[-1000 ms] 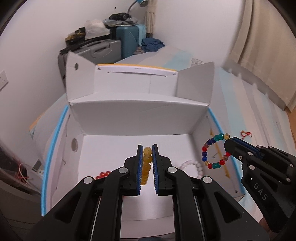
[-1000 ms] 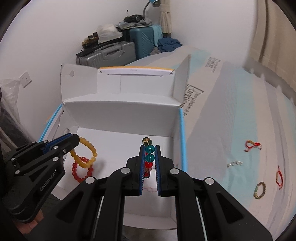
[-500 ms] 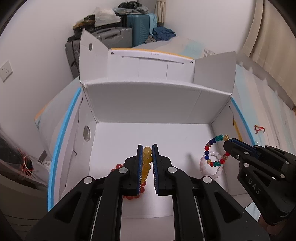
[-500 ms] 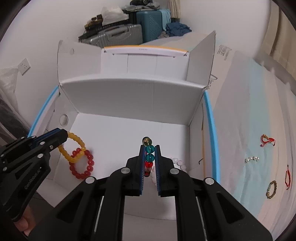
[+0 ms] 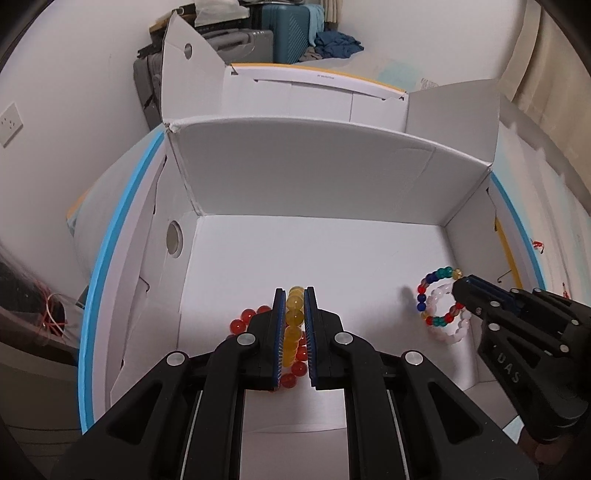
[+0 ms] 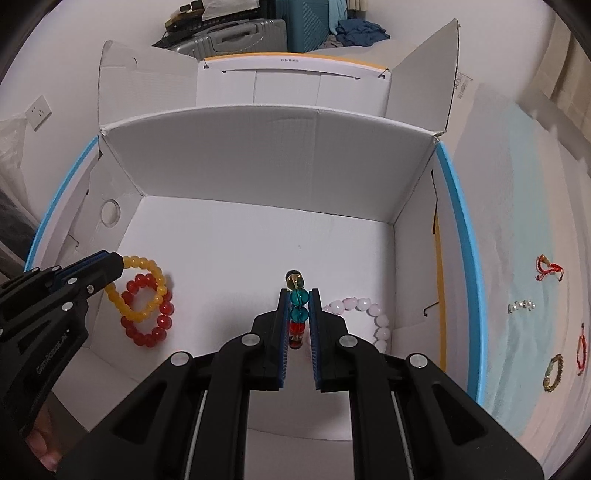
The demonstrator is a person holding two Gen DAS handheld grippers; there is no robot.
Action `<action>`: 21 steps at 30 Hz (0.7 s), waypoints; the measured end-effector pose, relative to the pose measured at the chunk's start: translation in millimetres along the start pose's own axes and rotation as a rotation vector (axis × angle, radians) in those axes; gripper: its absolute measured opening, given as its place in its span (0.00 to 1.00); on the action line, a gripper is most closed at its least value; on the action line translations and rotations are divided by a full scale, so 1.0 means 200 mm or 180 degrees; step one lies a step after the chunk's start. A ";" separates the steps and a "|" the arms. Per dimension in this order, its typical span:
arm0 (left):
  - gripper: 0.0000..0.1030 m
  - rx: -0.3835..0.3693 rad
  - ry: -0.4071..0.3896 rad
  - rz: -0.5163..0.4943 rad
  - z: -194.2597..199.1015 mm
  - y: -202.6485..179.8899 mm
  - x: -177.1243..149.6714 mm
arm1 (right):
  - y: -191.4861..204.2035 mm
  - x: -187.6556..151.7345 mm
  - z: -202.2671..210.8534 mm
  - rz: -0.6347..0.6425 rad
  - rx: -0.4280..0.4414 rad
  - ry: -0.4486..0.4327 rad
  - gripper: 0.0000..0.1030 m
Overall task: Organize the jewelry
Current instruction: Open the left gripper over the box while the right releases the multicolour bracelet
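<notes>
Lowering both bracelets, each hand-held gripper pinches one: left (image 5: 294,321) yellow bracelet (image 5: 293,314), right (image 6: 298,314) multicoloured bracelet (image 6: 297,314); release gently inside box (image 6: 258,166), lower frame.

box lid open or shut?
Open. The box has its lid folded back behind the rear wall, side flaps up, and the floor with a red bracelet is exposed.

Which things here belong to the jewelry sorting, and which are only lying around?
Job:
- yellow bracelet, in left gripper
- multicolour bracelet, in right gripper
- red bracelet and pink bracelet, in white box
- loose pieces outside

Lying about:
- suitcases
- blue clothes
</notes>
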State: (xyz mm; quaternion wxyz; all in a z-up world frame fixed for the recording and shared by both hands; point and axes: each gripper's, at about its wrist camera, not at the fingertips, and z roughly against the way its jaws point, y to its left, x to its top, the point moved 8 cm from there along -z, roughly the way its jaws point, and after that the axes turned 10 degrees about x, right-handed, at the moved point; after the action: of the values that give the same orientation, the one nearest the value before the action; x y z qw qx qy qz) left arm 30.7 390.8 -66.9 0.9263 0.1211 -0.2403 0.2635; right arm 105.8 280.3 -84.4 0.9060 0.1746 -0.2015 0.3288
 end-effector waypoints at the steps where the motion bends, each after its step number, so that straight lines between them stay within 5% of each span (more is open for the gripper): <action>1: 0.09 0.0010 0.0009 -0.0003 -0.01 0.00 0.00 | 0.00 -0.01 -0.01 -0.0006 -0.0002 0.0048 0.09; 21: 0.12 0.0230 0.0154 -0.0097 -0.06 0.04 -0.04 | -0.06 -0.04 -0.03 -0.0120 0.0002 0.0218 0.11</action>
State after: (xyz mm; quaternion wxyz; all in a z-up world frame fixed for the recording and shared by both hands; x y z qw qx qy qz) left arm 25.6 398.5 -80.3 0.9308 0.1517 -0.2063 0.2608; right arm 109.7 270.8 -95.2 0.9183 0.1673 -0.1670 0.3175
